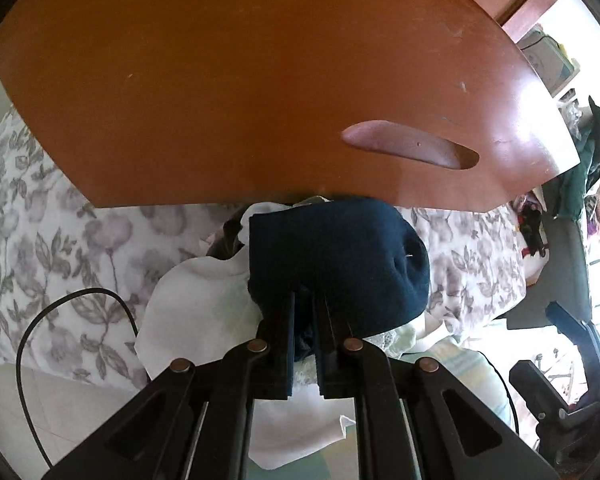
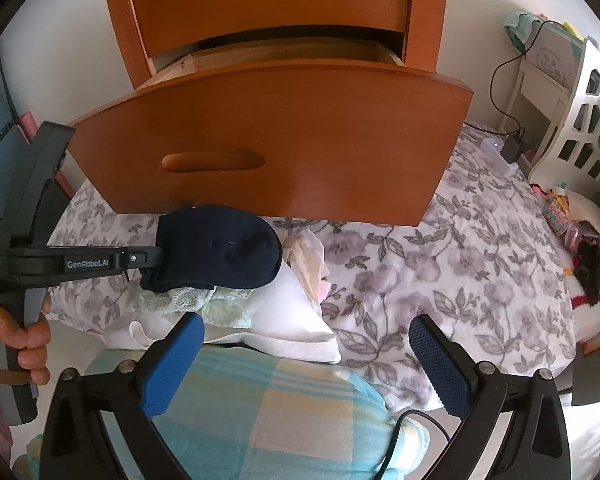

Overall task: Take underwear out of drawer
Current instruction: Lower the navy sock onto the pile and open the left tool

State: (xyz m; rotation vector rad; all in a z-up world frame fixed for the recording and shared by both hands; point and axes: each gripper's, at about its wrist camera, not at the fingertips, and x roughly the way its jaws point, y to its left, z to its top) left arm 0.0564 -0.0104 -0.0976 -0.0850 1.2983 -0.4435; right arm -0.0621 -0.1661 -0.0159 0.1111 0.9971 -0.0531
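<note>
Black linkage arms of the left tongs [image 1: 304, 312] fill the bottom of the left wrist view, and their two fingers are nearly closed on a dark navy piece of underwear [image 1: 336, 256]. Its near edge is pinched between the pads; how deep the fabric runs in the gap is hard to make out. From the right wrist view the same tongs [image 2: 148, 259] come in from the left, held by a hand [image 2: 18, 340] of which only a few fingers show, and the underwear [image 2: 220, 248] hangs out of them just below the drawer front, over a pile of pale clothes.

One drawer [image 2: 272, 140] stands pulled out of a wooden chest; its inside is hidden behind the front panel, so I cannot tell what lies in it. A second drawer [image 2: 268, 0] above it is shut. Each has one oval grip slot. In the left wrist view the open drawer's front [image 1: 240, 80] covers most of the upper picture.

Right tongs [image 2: 306, 360] are wide open, two blue pads apart with nothing between them, above a checked blue-and-yellow cloth [image 2: 280, 412].

White clothes [image 1: 196, 304] lie under the underwear, on a flowered bedspread [image 2: 440, 264]; their count is unclear, since they overlap. One black cable [image 1: 60, 320] loops at the left, cut off by the frame. Small things at the far right are too blurred to name.
</note>
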